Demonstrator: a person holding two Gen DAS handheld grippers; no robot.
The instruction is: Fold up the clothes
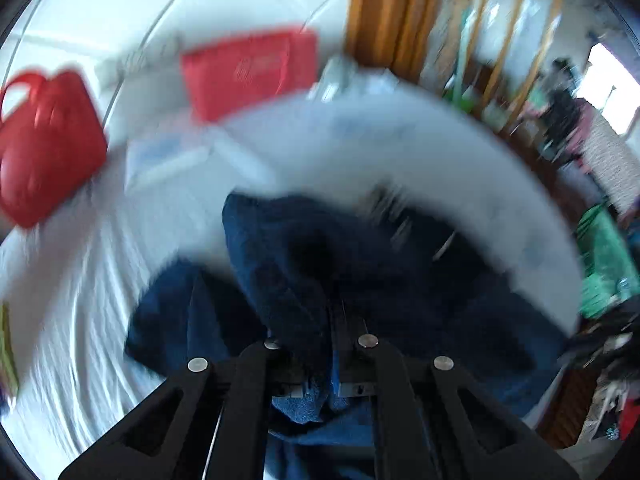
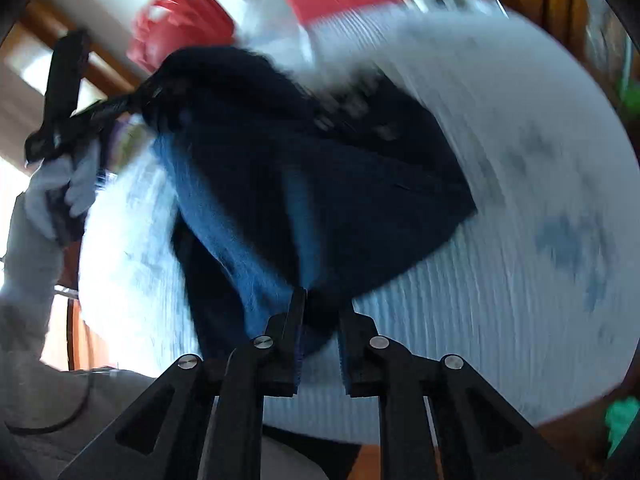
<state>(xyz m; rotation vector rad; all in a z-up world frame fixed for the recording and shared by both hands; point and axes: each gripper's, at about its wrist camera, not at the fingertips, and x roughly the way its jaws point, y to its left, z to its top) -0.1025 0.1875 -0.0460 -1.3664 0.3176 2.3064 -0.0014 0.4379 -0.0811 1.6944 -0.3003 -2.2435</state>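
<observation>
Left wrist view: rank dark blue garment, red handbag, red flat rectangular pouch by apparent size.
1. Dark blue garment, largest, though nearest the camera.
2. Red handbag and red flat rectangular pouch: look alike, blurred, so unranked.

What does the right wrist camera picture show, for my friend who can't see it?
The right gripper pinches a corner of a dark blue garment lifted over a white bed sheet. The left gripper, in a gloved hand, holds its far corner. Everything is blurry, with red bags behind.
</observation>
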